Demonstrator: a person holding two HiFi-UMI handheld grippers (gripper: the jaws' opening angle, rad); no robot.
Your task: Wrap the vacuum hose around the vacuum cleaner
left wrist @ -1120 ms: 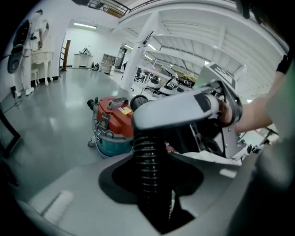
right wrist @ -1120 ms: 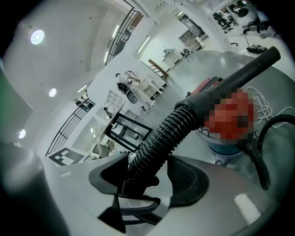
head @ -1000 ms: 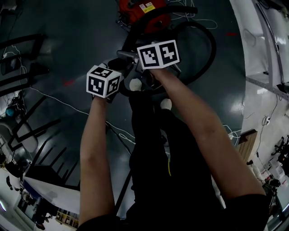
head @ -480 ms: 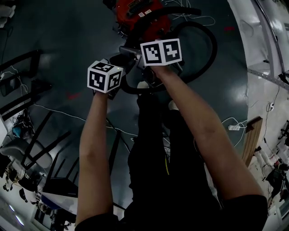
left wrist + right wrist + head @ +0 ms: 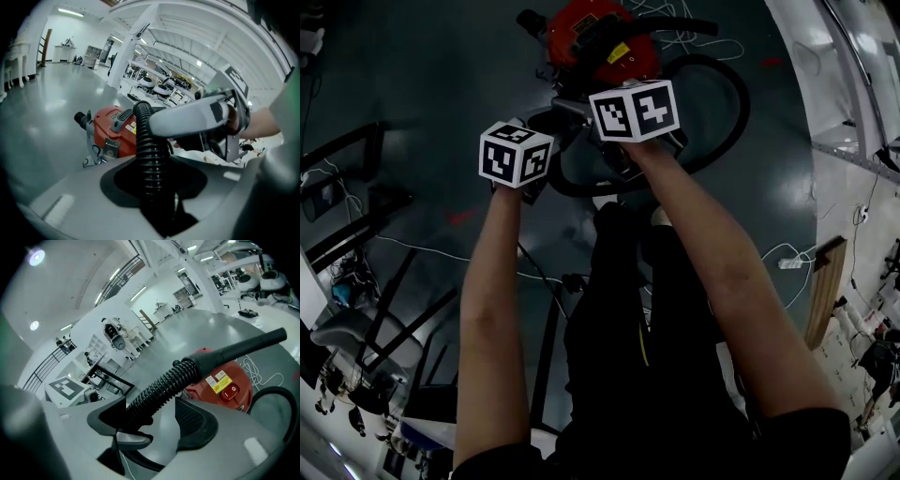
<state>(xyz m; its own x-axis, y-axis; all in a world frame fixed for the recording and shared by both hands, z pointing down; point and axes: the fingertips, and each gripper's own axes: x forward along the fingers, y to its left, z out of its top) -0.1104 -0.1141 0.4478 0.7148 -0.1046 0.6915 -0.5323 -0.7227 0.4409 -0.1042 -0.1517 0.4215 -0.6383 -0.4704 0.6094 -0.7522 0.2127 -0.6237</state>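
Black ribbed vacuum hose (image 5: 149,154): held section runs lengthwise away from person, toward red canister vacuum cleaner (image 5: 592,42) standing on grey floor (image 5: 412,84). Remainder curves in wide loop on floor, right of cleaner. Left gripper (image 5: 152,187): clamped on hose. Right gripper (image 5: 150,420): jaws opening, hose between them, resting against one pad, other pad clear.

A tangle of thin white cables (image 5: 689,36) is lying on the dark glossy floor (image 5: 422,84) at the top of the head view. Black metal chair frames (image 5: 342,147) are standing along the left edge, and a thin white cord (image 5: 431,251) is running across the floor below them. A white power strip (image 5: 787,263) is lying at the right edge, with a brown wooden board (image 5: 825,295) showing just beside it. A small red mark (image 5: 461,216) is showing on the floor at left.
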